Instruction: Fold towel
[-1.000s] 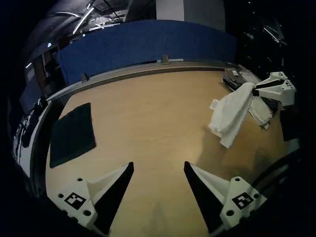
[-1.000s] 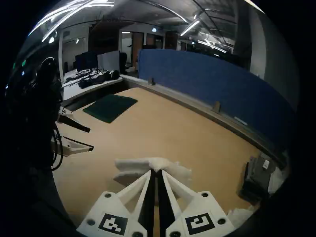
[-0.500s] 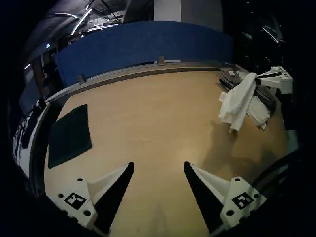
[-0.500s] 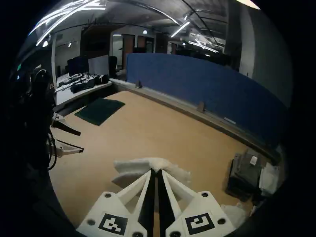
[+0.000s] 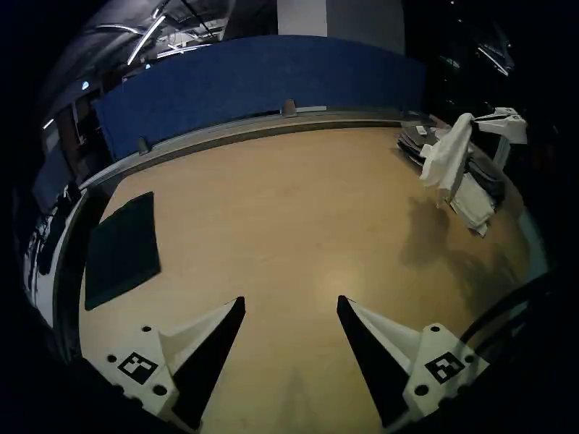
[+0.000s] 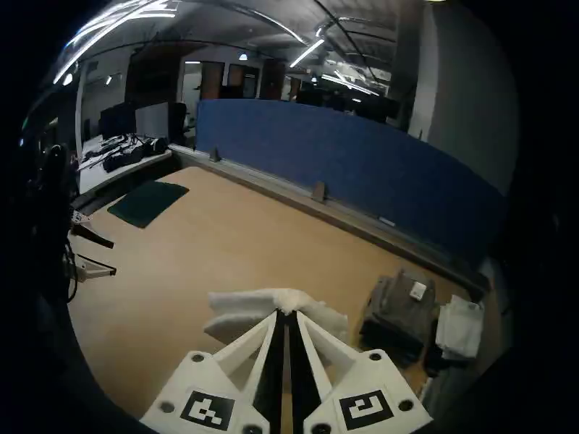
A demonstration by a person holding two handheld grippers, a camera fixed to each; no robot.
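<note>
The towel (image 5: 450,155) is held clear of the desk (image 5: 289,202), hanging in a limp bunch from the right tongs (image 6: 288,312), which are clamped on one pinched fold of it. The left tongs (image 5: 289,300) are spread apart with nothing between them, low over the near edge of the desk and well apart from the towel. The chief risk is judged to be the thin grip: only a small gather of cloth is caught, so the towel could be pulled out by its own weight or by a quick swing. Because it hangs crumpled, a corner may be hard to find for the left tongs, and a wrong layer could be taken, leaving a twist once it is spread. The towel hangs near the grey stack (image 6: 398,311) and the white folded cloth (image 6: 459,325) at the desk's right end, and these could be brushed or dragged. The desk is of pale wood, bare across its middle, with a dark mat (image 5: 121,249) laid at the left end. A blue partition (image 5: 268,79) is set along the far edge. Beyond it a dim office is seen, with strip lights and monitors (image 6: 137,119).
</note>
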